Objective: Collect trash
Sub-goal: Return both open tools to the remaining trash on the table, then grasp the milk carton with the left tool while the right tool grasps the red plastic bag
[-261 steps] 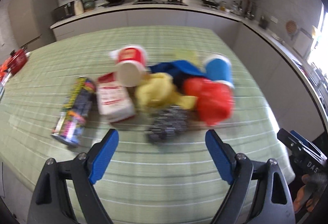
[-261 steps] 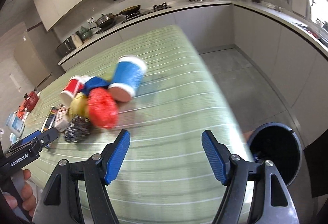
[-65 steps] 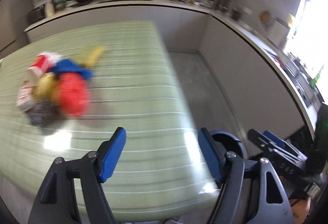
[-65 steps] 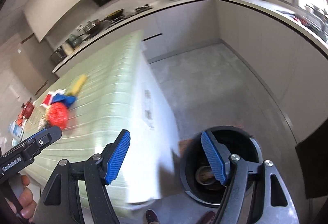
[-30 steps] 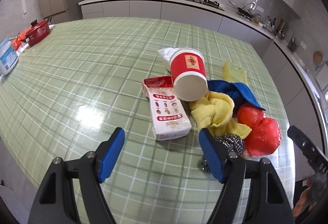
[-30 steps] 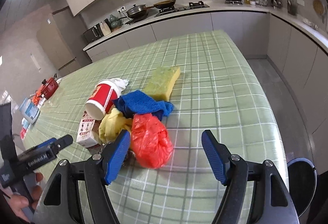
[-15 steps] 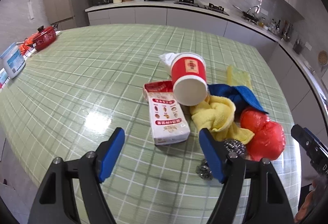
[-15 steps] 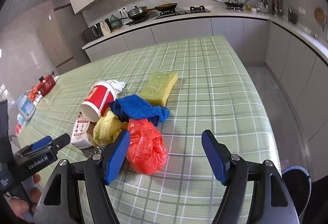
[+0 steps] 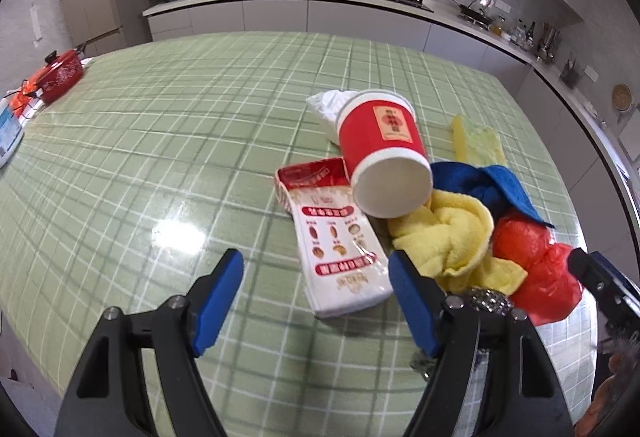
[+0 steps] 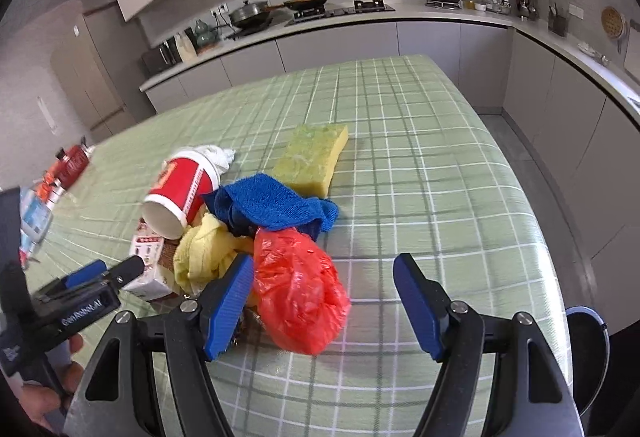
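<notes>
A green checked bench (image 9: 160, 125) is filling both views, carrying a heap of trash at frame centre. The left tool (image 9: 314, 297) is hovering with its blue pads apart around the near end of a flat white-and-red snack packet (image 9: 340, 241), not pressing it. The right tool (image 10: 324, 301) is standing apart too, its left pad beside a crumpled red plastic bag (image 10: 300, 289). A red paper cup (image 9: 384, 153) is lying on its side, mouth towards the camera, showing nothing inside. A black round bin (image 10: 586, 349) is showing at lower right, contents unseen. Around the cup are lying a yellow cloth (image 9: 448, 237), a blue cloth (image 10: 272, 205), a yellow-green sponge (image 10: 312, 157), and a steel scourer (image 9: 486, 299).
</notes>
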Available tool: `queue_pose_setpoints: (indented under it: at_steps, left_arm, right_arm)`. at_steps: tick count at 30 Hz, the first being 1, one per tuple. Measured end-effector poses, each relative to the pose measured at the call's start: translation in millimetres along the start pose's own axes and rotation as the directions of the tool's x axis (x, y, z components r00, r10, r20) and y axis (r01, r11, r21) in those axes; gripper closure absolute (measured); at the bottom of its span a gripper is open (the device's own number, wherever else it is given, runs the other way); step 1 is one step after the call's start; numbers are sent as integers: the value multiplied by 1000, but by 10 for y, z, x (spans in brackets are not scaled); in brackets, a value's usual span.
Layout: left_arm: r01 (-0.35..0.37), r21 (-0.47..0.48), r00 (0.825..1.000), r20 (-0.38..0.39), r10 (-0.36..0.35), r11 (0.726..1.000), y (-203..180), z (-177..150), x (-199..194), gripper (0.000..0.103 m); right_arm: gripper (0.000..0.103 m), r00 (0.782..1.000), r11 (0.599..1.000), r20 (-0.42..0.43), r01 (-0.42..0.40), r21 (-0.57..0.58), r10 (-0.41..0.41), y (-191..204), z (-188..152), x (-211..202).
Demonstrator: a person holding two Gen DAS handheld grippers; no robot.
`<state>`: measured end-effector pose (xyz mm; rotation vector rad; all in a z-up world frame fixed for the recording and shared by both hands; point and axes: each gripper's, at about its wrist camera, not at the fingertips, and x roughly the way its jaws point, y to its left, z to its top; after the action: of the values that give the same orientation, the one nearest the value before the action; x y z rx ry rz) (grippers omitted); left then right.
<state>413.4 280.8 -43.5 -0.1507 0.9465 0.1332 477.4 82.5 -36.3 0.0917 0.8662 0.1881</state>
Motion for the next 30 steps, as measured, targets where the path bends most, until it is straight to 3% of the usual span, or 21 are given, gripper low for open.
queue_pose_setpoints:
  at_steps: [13, 18, 25, 30]
  left_arm:
    - [69, 3, 996, -54, -68, 998, 26, 100, 205, 26]
    - [45, 15, 998, -44, -45, 999, -34, 112, 245, 18]
    - [75, -35, 995, -66, -77, 997, 23, 143, 198, 18]
    - [35, 29, 997, -68, -33, 999, -156, 137, 317, 17]
  right_arm:
    - [29, 997, 999, -74, 0, 54, 4, 61, -53, 346]
    - [29, 997, 998, -81, -6, 70, 11, 52, -55, 401]
    - [29, 996, 998, -81, -22, 61, 26, 39, -38, 423]
    - [29, 996, 998, -80, -37, 58, 42, 29, -22, 437]
